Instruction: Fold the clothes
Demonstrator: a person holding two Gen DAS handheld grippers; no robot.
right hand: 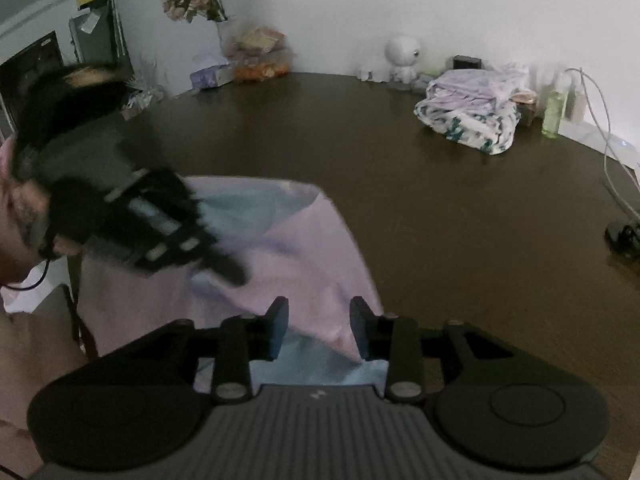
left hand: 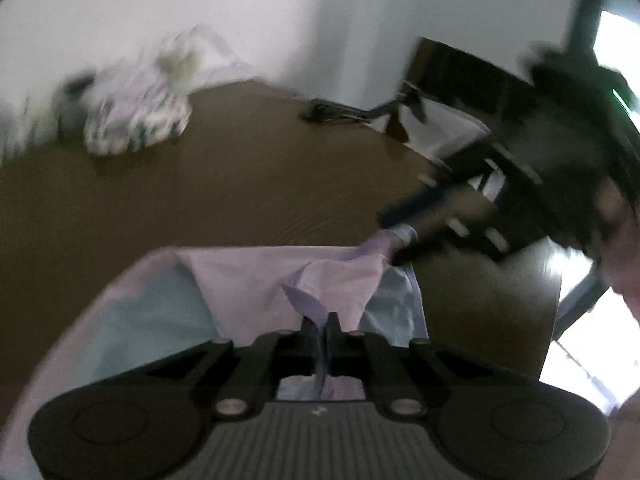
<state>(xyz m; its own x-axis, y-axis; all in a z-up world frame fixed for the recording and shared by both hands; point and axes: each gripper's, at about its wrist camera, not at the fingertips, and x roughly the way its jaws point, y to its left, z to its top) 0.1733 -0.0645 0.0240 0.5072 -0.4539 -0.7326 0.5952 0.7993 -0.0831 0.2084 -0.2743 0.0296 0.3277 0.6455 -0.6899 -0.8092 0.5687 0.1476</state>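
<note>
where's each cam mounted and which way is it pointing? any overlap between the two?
Left wrist: rides the left gripper, facing along its fingers shut on the pink garment; right gripper shows at right.
Right wrist: rides the right gripper, jaws open over the garment; blurred left gripper crosses at left.
Shared: garment, brown table, clothes pile.

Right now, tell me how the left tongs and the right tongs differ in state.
The left tongs are shut, pinching a fold of the pink garment; the right tongs are open with nothing between them. The left tongs lift the cloth into a peak, while the right tongs only hover over the garment's edge. Both are black and point across the brown table.
</note>
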